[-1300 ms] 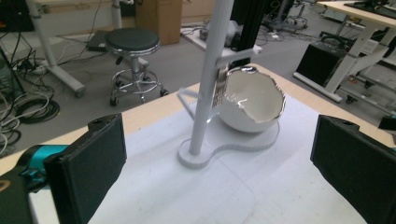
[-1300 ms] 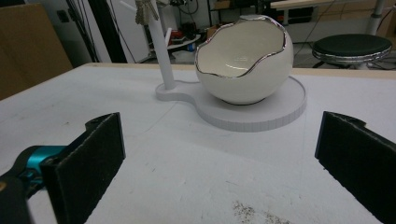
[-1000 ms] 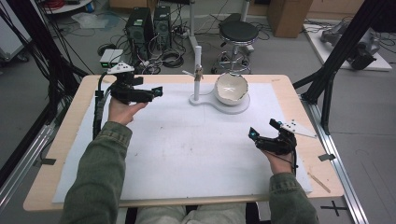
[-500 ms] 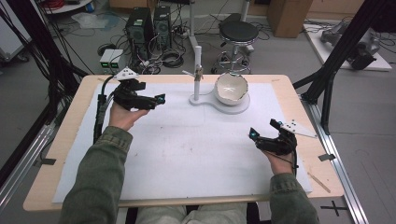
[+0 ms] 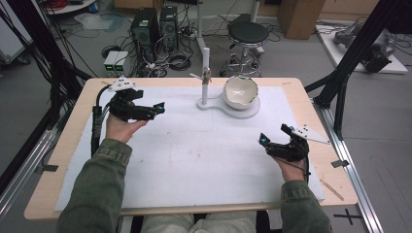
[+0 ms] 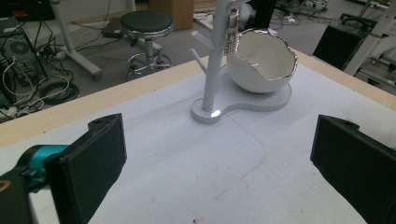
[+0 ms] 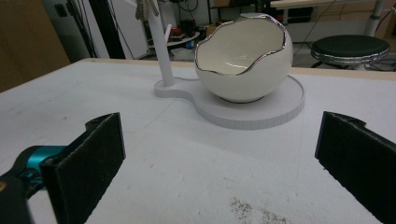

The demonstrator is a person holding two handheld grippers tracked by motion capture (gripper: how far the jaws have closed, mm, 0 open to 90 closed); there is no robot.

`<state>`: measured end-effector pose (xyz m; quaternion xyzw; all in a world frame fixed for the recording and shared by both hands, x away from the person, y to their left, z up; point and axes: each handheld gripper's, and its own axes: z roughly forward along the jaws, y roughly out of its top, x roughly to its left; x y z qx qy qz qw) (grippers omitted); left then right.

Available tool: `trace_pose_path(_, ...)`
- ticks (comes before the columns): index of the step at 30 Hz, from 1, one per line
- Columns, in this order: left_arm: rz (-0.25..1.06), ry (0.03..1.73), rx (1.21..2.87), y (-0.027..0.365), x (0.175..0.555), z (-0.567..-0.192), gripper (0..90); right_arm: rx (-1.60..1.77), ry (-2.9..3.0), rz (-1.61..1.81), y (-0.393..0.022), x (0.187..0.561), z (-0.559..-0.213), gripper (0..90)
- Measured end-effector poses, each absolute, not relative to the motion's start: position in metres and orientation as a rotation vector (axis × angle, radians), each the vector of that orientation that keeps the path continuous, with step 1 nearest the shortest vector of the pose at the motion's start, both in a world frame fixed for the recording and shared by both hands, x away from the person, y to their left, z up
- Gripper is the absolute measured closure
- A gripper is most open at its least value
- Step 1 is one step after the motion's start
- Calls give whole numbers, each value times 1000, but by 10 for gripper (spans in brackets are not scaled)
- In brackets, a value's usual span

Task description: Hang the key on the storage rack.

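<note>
A white peg stand [image 5: 206, 77] rises from a flat white base [image 5: 245, 113] at the table's far middle. On that base sits a white egg-shaped bowl [image 5: 240, 91] with a jagged silver rim, seen close in the right gripper view [image 7: 243, 60] and in the left gripper view [image 6: 261, 63]. A small metallic item [image 6: 230, 35] hangs from the stand's upper peg. My left gripper [image 5: 154, 106] is at the far left and points toward the stand; it is open and empty [image 6: 219, 163]. My right gripper [image 5: 273, 134] hovers at the near right, also open and empty [image 7: 219, 163].
A white sheet [image 5: 194, 160] covers most of the wooden table [image 5: 63, 160]. A thin wooden stick [image 5: 332, 189] lies near the table's right front corner. Behind the table stand a round stool [image 5: 248, 34], computer towers [image 5: 154, 24] and cables on the floor.
My left gripper has drifted slightly toward me and to the left, turning a little. The right gripper, the stand and the bowl have stayed put.
</note>
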<state>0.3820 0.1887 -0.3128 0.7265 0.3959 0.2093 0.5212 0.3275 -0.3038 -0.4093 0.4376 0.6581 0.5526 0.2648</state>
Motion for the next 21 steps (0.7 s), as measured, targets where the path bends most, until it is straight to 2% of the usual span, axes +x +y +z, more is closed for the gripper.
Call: trace_pose_path(21, 522, 1012, 1652, 222, 345, -343, 40, 1177, 1793, 1482, -302, 327, -410, 5)
